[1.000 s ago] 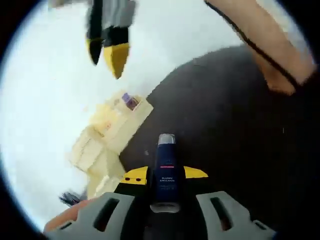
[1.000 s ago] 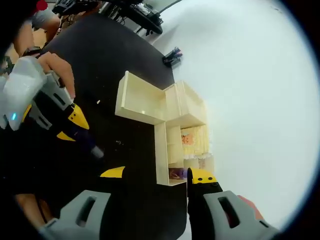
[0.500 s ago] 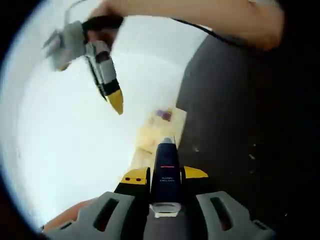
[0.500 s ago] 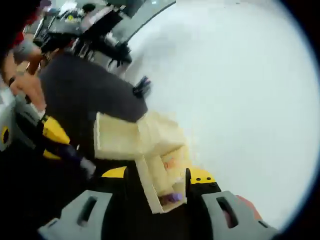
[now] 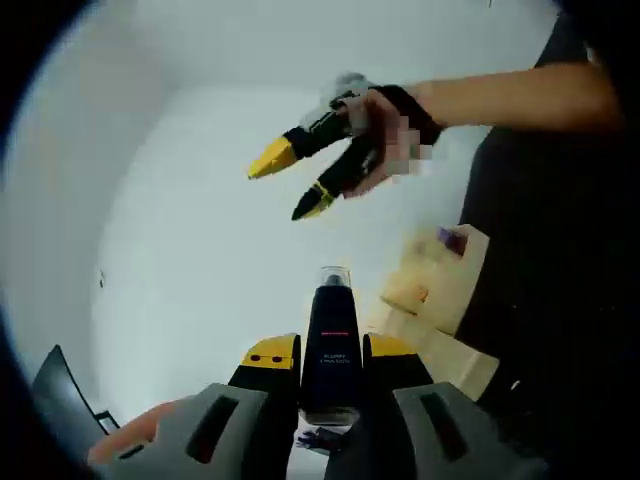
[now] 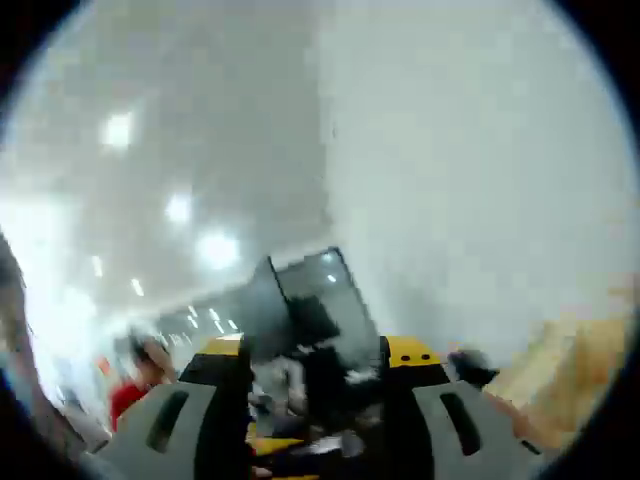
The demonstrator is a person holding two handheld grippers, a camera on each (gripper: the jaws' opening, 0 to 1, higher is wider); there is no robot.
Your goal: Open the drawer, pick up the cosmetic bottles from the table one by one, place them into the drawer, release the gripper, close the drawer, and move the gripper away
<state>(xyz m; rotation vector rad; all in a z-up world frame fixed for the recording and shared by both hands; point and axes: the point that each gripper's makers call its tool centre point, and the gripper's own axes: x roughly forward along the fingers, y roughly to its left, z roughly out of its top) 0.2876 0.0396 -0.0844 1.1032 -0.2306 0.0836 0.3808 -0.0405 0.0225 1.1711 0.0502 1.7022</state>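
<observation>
Your right gripper has swung up off the organizer, jaws parted and empty, so the bottle clamped left risks missing the drawer.

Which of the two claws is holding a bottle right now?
The left claw: its jaws clamp a dark cosmetic bottle. The right claw, raised above it, is open and empty.

Large indoor workspace: ceiling lights, white wall, black table.
</observation>
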